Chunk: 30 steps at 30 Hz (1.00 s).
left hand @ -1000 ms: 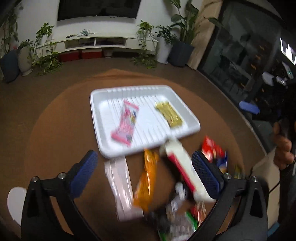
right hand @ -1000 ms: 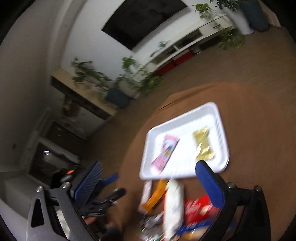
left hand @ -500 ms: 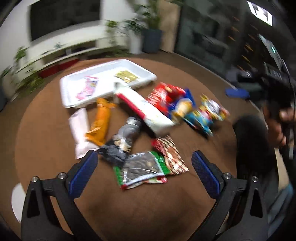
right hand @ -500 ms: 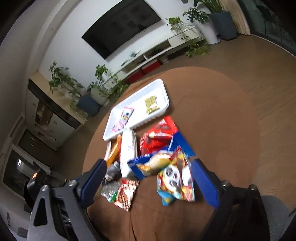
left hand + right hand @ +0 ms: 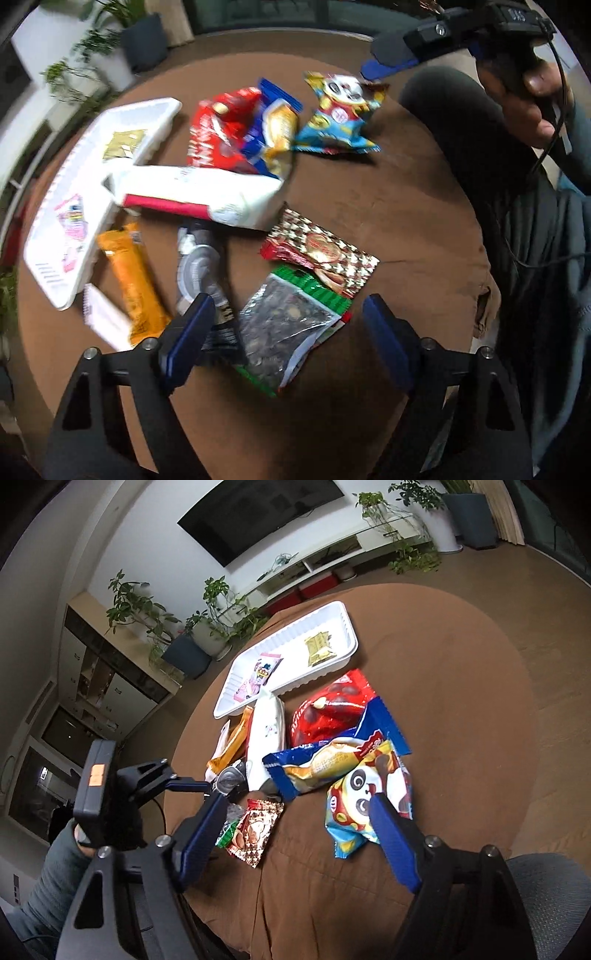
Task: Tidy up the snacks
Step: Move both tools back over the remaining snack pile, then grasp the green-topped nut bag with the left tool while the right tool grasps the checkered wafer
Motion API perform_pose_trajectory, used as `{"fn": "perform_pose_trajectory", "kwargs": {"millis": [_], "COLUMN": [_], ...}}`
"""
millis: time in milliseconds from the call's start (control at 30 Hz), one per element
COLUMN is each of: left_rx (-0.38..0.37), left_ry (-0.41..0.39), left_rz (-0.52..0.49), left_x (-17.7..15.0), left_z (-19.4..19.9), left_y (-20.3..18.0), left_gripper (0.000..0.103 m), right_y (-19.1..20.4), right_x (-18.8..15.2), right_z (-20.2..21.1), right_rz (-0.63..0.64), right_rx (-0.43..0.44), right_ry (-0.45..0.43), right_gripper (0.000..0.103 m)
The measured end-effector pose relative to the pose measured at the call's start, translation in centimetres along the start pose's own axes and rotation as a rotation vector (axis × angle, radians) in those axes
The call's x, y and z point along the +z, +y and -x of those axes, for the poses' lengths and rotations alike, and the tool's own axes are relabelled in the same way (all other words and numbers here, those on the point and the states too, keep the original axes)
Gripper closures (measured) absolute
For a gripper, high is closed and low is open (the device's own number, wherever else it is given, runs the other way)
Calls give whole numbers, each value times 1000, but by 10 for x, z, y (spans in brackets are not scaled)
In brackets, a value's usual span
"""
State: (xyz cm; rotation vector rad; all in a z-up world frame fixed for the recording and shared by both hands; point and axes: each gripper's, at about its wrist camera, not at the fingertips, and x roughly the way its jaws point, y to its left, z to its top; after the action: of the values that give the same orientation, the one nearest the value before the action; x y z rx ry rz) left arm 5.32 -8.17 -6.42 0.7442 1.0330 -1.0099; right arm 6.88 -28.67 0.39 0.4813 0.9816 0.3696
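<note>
Brown round table (image 5: pixel 461 709), scattered snacks (image 5: pixel 332 716), white tray (image 5: pixel 343 657)

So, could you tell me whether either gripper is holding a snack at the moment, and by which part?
Nothing is held: the left gripper and right gripper have been closing but stand open above the packets.

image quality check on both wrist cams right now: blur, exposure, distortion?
Left wrist view: motion blur smears the white tray and orange bar; the seed packet is sharper; dim, with dark corners. Right wrist view: sharp; the panda bag print is readable; the room is evenly lit, and strong fisheye bends the TV and the table edge.
</note>
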Motion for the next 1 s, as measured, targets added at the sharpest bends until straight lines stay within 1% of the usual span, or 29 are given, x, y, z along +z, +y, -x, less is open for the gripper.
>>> {"fn": "perform_pose_trajectory", "kwargs": {"millis": [67,133,167,233,333,433,533,600,667,767,900,1000], "left_rx": [-27,-46,-45,-46,-45,-55,-50,-42,-52,-36,-62,-68], "left_ry": [20,53,71,78,89,125,147,138,133,160,146,147], "left_rz": [-23,-29,-26,-17,-21,-33,-20,-2,8,22,60,68], "left_x": [2,3,3,2,1,1,2,0,1,-2,-7,-12], "left_z": [-7,-16,-21,-24,-22,-23,-22,-17,-10,-12,-14,-12], "left_y": [1,6,10,16,20,23,27,21,23,33,46,47], "left_gripper": [24,39,43,46,47,47,47,47,47,47,47,47], "right_y": [1,2,3,4,7,8,11,15,19,22,28,32], "right_x": [-2,-2,-2,-3,-4,-5,-7,-9,-11,-13,-17,-21], "right_z": [-2,-3,-3,-4,-5,-9,-13,-16,-20,-25,-32,-34], "right_rz": [3,6,7,10,18,16,19,31,42,48,64,75], "right_rx": [1,6,9,15,23,25,31,35,39,42,48,47], "right_ry": [9,16,20,28,35,46,60,68,78,93,113,124], "right_gripper": [21,21,21,21,21,21,21,21,21,21,21,21]}}
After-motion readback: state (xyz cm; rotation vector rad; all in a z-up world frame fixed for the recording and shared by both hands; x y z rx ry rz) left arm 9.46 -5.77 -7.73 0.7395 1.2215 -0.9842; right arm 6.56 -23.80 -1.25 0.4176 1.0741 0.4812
